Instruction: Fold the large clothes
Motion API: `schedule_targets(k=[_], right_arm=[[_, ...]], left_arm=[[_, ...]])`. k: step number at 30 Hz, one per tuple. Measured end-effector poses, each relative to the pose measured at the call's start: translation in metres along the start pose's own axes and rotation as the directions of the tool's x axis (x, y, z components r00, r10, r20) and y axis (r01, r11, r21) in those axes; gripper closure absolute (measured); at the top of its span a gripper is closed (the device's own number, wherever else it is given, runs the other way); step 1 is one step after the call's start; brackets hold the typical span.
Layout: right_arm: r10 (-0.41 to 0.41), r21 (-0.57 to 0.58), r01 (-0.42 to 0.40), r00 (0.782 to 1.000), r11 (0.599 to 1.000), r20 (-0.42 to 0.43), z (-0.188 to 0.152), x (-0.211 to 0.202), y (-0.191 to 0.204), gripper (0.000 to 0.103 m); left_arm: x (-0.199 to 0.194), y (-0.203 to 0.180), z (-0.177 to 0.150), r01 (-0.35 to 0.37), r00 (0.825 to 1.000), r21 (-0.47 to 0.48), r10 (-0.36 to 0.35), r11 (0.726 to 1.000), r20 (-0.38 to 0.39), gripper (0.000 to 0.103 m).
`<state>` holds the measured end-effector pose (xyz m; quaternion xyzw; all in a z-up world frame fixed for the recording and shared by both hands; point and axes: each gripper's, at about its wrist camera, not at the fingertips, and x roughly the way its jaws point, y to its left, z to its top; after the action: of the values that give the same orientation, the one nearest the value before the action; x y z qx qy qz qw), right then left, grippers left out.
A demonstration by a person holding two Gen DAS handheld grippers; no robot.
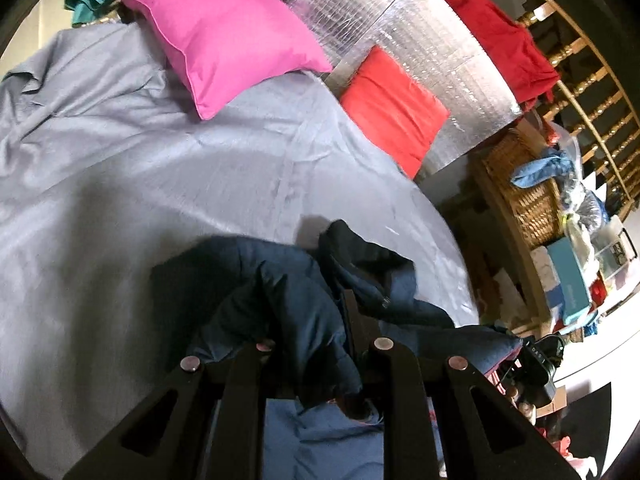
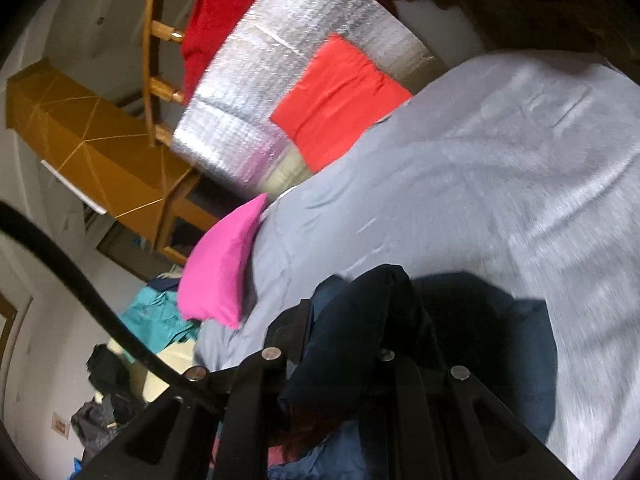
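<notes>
Both tongs pinch the navy jacket: the left gripper [image 1: 320, 344] and right gripper [image 2: 344, 344] hold bunched cloth [image 1: 280, 288] above the near grey bed [image 1: 140, 168]; spreading them apart evenly should flatten it before folding

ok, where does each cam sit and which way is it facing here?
Left wrist: on the left gripper, looking along its fingers over the dark navy garment and grey bed sheet toward the pink pillow.
Right wrist: on the right gripper, tilted, same garment bunched between its fingers.
Shared: garment, sheet, pink pillow, red pillow, silver foil panel.
</notes>
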<state>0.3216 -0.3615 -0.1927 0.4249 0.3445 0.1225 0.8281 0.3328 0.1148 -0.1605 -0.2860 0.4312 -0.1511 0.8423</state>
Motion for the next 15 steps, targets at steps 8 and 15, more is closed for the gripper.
schedule_targets(k=[8,15], right_arm=[[-0.089,0.091,0.094,0.995,0.991,-0.053,0.002,0.057,-0.046,0.081],[0.04,0.175,-0.039,0.999,0.984,-0.005,0.007,0.044,-0.062,0.024]], left_arm=[[0.07,0.035,0.011,-0.004,0.999,-0.055,0.001,0.998,-0.052,0.079],[0.066,0.045,0.012,0.133,0.991,-0.148,-0.135,0.98,-0.008,0.048]])
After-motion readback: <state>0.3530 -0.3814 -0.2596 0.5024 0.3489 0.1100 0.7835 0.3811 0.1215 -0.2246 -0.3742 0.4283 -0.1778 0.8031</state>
